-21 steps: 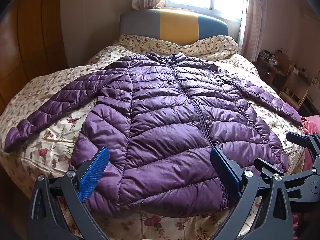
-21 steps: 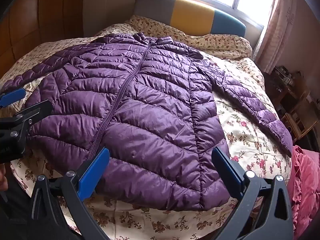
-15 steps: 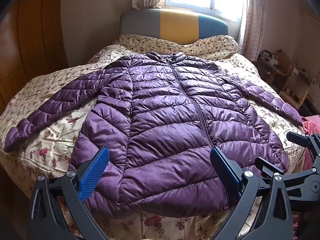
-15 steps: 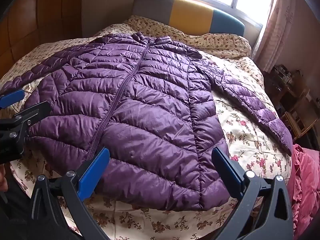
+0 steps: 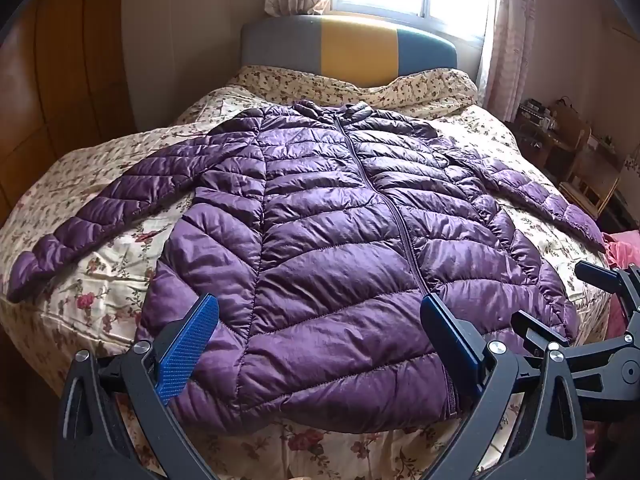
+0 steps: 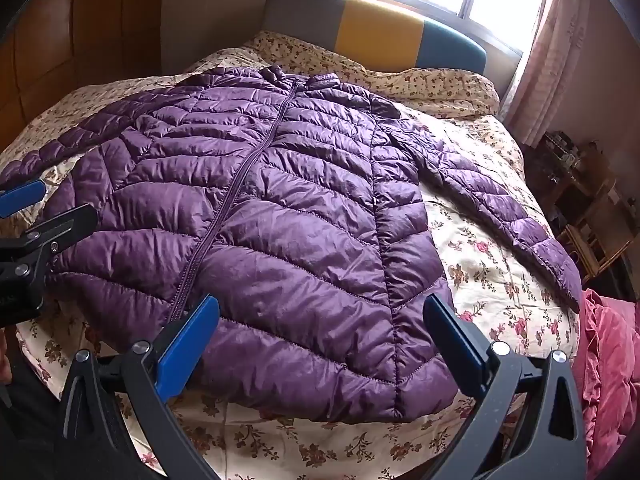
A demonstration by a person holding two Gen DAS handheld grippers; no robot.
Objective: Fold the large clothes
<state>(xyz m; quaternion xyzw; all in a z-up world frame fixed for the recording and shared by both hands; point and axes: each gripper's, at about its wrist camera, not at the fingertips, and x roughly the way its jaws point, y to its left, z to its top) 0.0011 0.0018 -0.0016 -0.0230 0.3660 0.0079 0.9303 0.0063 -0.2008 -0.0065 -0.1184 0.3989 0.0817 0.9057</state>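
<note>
Spread flat on the floral bed (image 5: 100, 280), the purple puffer jacket (image 5: 340, 232) lies zipped, collar far toward the headboard (image 5: 352, 52), sleeves angled out left and right. Both the left gripper (image 5: 320, 336) and right gripper (image 6: 320, 336) hover above its near hem with jaws wide apart, holding nothing.

Purple quilted jacket (image 5: 320, 240), zipped shut, laid flat face-up on the bed (image 5: 100, 292); sleeves spread out to both sides, collar toward the headboard, hem at the near edge.
</note>
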